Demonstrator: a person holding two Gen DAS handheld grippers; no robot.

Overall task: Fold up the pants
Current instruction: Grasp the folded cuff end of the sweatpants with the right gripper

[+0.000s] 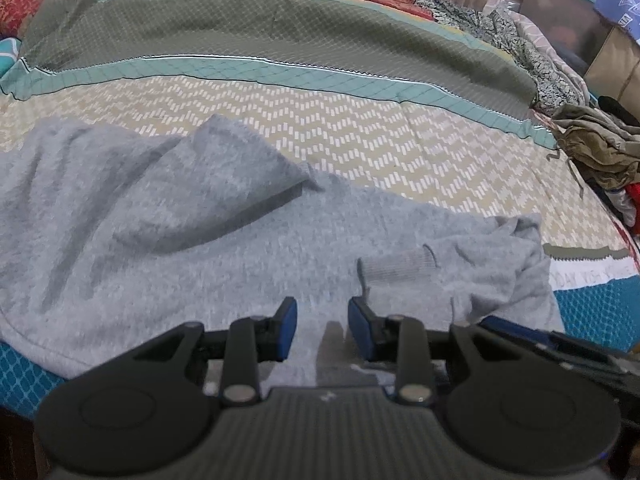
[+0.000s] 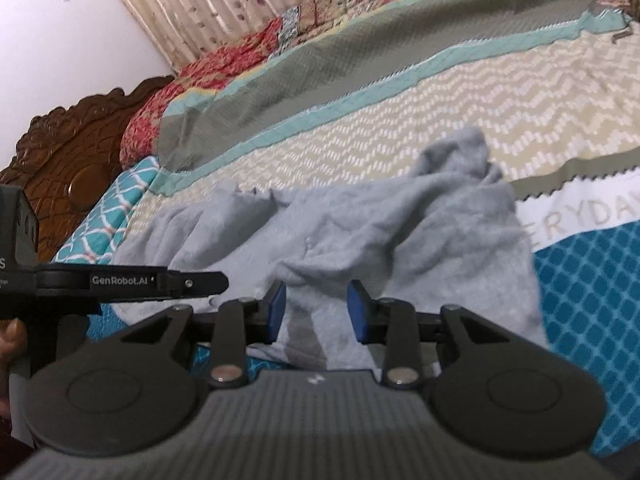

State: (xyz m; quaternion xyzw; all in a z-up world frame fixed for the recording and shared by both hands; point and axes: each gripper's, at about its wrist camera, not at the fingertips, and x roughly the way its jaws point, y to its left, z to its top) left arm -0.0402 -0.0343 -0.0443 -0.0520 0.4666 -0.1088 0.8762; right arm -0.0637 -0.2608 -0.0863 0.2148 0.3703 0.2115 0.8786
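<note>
1. Lying rumpled near the front edge of the bed, the grey fleece sweatpants (image 1: 248, 240) sat on the beige zigzag-patterned quilt (image 1: 360, 140), legs bunched rather than flat, so folding likely had not started properly.
2. The left gripper (image 1: 322, 330) hovered over the grey cloth with blue pads apart; nothing pinched, released.
3. The ribbed grey cuff (image 1: 396, 266) lay just beyond its right pad, probably the next grab point.
4. The right gripper (image 2: 316, 312) was also unclenched, jaws parted above a raised fold, holding nothing.
5. Both tools pointed down at the near hem, seemingly placed to take two edge points together.
6. An olive crumpled garment (image 1: 596, 140) sat well apart at the bed's far right.
</note>
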